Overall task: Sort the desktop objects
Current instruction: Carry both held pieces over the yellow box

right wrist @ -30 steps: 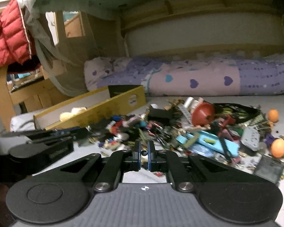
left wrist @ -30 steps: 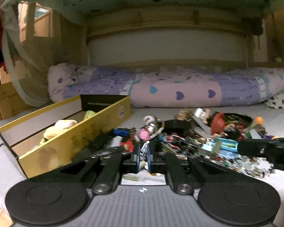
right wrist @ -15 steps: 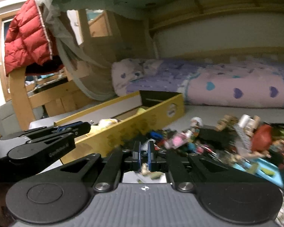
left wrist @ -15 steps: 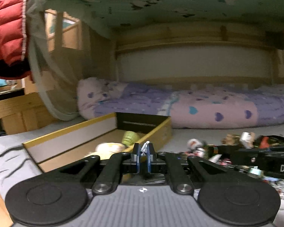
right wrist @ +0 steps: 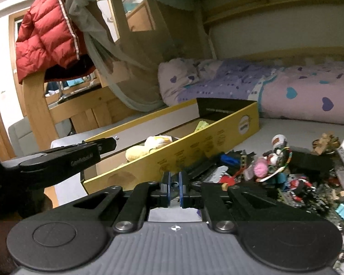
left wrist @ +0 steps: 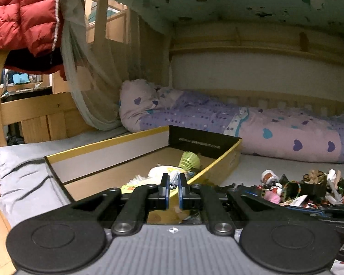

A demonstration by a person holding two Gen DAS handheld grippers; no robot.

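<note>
A small white-and-grey piece sits pinched between the nearly closed fingers of the left gripper, at lower centre of the left wrist view; what it is cannot be made out. Just behind it in that frame lies the long yellow box, open at the top, holding a pale soft toy and a yellow-green ribbed ball. The right gripper also stands narrow, and a small grey bit shows in the slit between its fingers, too small to name. In the right wrist view the box's printed yellow wall runs from lower left up to centre, and the left gripper reaches in from the left edge over its near end. The heap of small objects spreads across the right half on the grey sheet. Behind, a purple quilt with hearts fills the right middle, and a red padded jacket hangs upper left on the wooden bed frame.
</note>
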